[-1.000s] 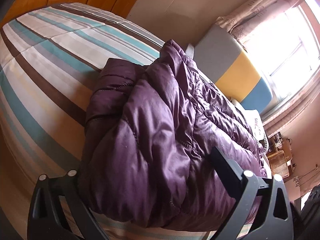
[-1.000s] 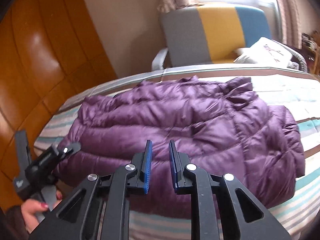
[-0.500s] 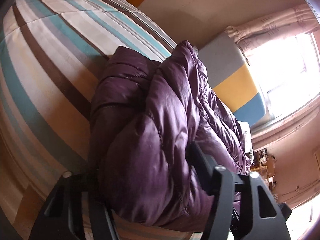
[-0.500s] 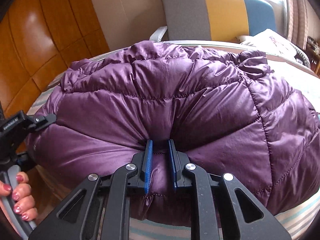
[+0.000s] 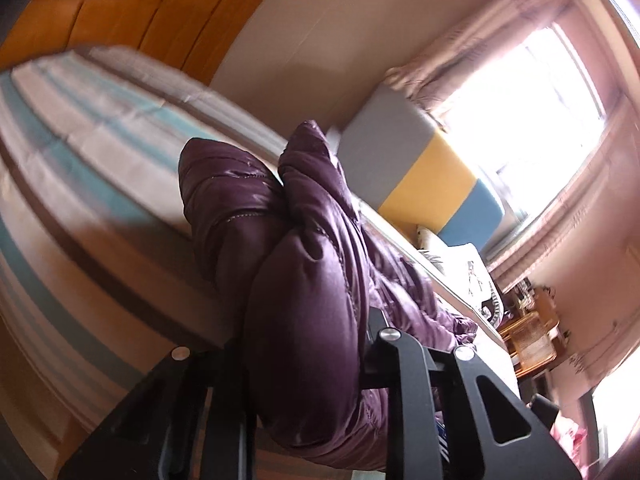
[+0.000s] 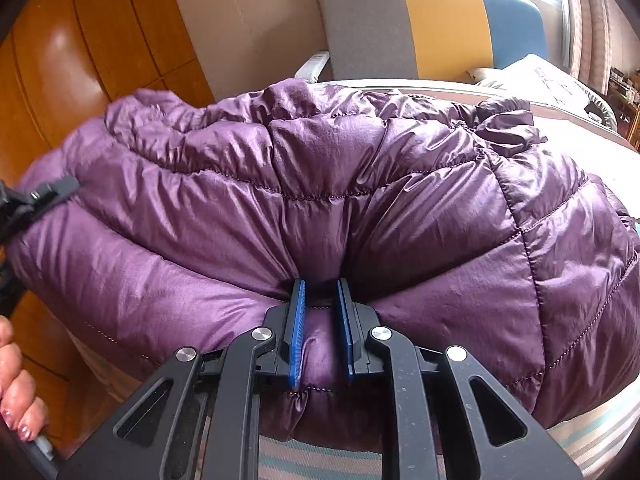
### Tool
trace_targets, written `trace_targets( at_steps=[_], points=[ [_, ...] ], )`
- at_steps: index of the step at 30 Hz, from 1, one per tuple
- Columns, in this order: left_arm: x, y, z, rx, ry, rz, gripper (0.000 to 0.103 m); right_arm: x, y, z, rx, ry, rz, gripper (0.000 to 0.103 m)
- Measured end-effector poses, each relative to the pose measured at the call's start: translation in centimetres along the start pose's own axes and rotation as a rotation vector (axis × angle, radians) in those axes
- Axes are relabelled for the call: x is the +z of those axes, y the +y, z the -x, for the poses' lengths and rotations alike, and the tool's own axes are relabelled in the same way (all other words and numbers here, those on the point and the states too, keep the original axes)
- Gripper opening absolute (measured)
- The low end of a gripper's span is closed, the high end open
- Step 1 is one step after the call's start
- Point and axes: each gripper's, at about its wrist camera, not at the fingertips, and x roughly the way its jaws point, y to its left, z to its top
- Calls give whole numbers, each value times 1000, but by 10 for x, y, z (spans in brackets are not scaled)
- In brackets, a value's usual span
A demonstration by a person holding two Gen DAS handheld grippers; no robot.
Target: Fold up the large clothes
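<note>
Jacket (image 6: 320, 208) | right hand-held gripper (image 6: 321, 332) clamps hem | left hand-held gripper (image 5: 304, 344) closing on edge

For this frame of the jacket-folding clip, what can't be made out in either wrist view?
- Left wrist view: motion blur smears the striped bedspread. The purple puffer jacket bulges between the closing jaws of the left hand-held gripper, hiding its pads.
- Right wrist view: the jacket fills the frame, covering most of the bed. The right hand-held gripper pinches a fold; the hem beneath is hidden.
- The person's hand is cut off by the left edge.
</note>
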Motion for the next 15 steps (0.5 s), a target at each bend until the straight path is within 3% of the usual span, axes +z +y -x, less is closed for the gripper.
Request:
trace_targets(
  at_steps=[9, 11, 15],
  points=[
    [10, -39, 11, -72, -59, -134, 19, -5, -3, 3, 28, -5, -22, 16],
    [14, -35, 14, -68, -70, -131, 19, 2, -13, 17, 91, -55, -93, 15],
    [15, -27, 13, -52, -66, -105, 19, 18, -12, 22, 50, -127, -46, 15]
  ],
)
